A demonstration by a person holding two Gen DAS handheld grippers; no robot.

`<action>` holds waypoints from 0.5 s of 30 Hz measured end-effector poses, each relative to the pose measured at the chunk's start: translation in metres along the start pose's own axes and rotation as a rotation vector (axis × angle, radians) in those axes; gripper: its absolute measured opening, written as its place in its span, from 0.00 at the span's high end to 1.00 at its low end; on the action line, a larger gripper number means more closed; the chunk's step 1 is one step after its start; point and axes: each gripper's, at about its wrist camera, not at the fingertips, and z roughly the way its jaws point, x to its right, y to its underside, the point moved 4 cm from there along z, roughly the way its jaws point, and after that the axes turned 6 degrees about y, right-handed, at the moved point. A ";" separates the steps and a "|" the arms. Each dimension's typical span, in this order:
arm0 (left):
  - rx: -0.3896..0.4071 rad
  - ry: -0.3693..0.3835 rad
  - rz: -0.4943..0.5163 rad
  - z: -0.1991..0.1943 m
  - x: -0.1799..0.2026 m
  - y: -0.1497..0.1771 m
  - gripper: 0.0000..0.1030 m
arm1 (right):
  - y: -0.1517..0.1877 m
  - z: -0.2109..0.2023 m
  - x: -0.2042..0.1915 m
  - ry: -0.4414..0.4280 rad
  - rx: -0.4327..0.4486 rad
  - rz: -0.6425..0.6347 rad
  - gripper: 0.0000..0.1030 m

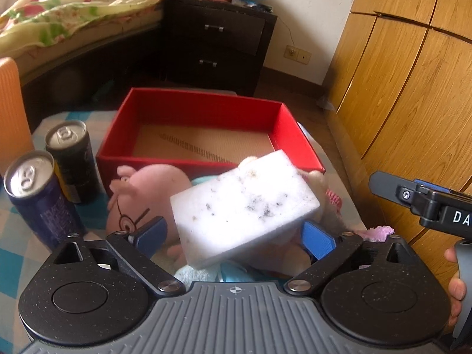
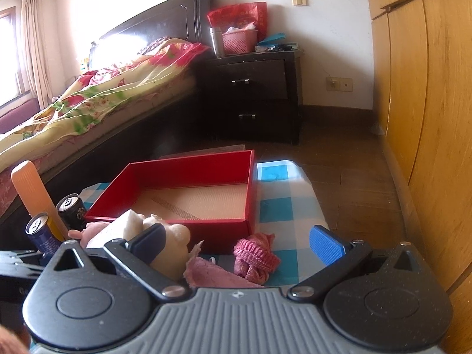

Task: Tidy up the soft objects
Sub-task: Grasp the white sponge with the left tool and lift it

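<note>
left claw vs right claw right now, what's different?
The left claw is shut on the white sponge, holding it tilted above the toys; the right claw is open and holds nothing. The left claw sits in front of the red box over the pink pig toy; the right claw sits lower, over the pink knit cloth on the checked cloth. Both have blue pads and point toward the box.
</note>
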 end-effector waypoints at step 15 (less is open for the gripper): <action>-0.028 -0.052 0.159 0.004 0.012 -0.006 0.06 | 0.003 -0.003 -0.008 0.040 0.019 -0.063 0.18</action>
